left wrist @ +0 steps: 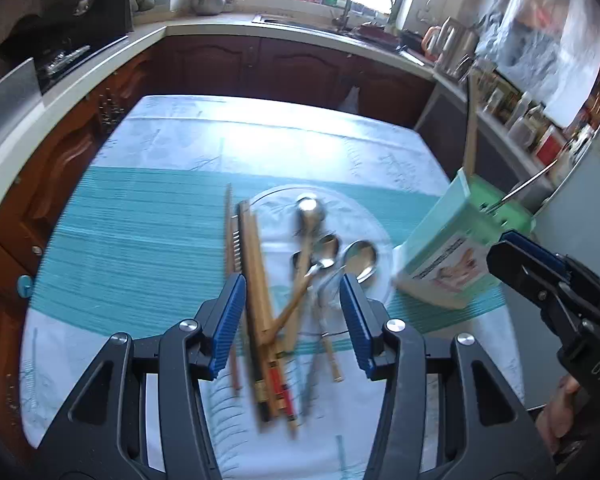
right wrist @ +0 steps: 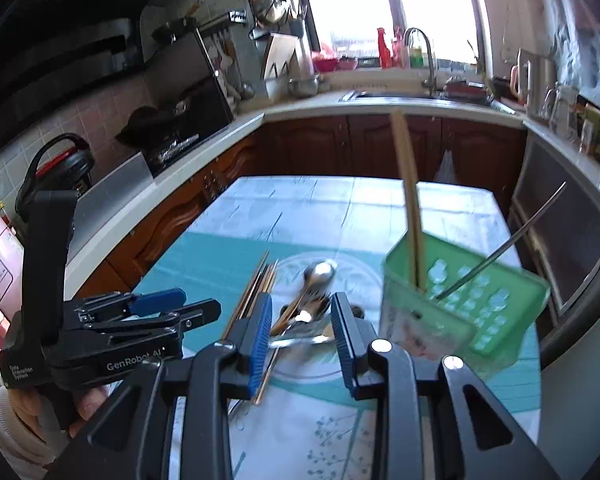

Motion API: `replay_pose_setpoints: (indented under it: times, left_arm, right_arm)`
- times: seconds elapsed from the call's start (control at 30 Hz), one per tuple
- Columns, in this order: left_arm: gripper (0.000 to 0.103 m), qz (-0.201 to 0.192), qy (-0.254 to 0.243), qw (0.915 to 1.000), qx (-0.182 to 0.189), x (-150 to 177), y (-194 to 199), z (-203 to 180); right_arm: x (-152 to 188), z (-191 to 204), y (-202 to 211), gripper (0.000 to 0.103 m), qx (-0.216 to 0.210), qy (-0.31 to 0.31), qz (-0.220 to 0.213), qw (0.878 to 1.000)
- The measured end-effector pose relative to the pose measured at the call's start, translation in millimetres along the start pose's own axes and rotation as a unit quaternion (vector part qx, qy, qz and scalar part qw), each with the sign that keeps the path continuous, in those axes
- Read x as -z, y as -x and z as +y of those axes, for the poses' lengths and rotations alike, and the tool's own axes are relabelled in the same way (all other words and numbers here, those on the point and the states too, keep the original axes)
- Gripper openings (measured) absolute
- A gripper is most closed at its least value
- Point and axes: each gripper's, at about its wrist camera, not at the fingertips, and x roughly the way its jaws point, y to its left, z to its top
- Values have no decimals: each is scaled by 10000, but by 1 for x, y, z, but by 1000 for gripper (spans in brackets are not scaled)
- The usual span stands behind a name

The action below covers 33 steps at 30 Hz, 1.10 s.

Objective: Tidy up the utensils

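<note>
A bundle of wooden chopsticks [left wrist: 256, 280] lies along the left edge of a clear glass plate [left wrist: 276, 194]. Several metal spoons [left wrist: 360, 256] are piled on the plate. My left gripper [left wrist: 294, 312] hovers open above this pile, holding nothing. To the right stands a green utensil holder [left wrist: 452, 248], looking tilted, with a wooden stick [right wrist: 410, 200] and a thin metal handle [right wrist: 520, 240] poking out of it. My right gripper [right wrist: 300, 312] is open and empty above the spoons [right wrist: 320, 274], just left of the holder [right wrist: 460, 300]. The left gripper [right wrist: 196, 312] shows at the left of the right wrist view.
The table carries a white and teal cloth [left wrist: 140, 240]. Brown cabinets [left wrist: 260, 68] and a pale counter with a sink [right wrist: 380, 96] wrap around the far side. A stove [left wrist: 64, 60] is at the left; jars line a shelf [left wrist: 532, 124] at the right.
</note>
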Motion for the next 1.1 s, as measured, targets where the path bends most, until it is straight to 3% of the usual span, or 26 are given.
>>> replay_pose_setpoints:
  times: [0.4,0.6,0.77,0.97,1.1]
  left_arm:
    - [46,352,60,9989,-305,9,-14,37]
    - [46,797,287,9963,-138,9,-37,65]
    - [46,1426,470,9885,165,2,-69,89]
    - [33,2134,324,9752,490,-12,-105,92]
    - [26,2457,227,9676,543,-25,-127,87]
  right_arm:
    - [7,18,-34,31,-132,-19,540,9984]
    - [3,24,-63,31,-347,-76,872,9956]
    - [-6,30,-100,31,-500,-192,1366,9892]
    - [-15,31,-153,31,-616,-603,2137,9731]
    - [-16,35,-172,27,-526,-675,2430,9662]
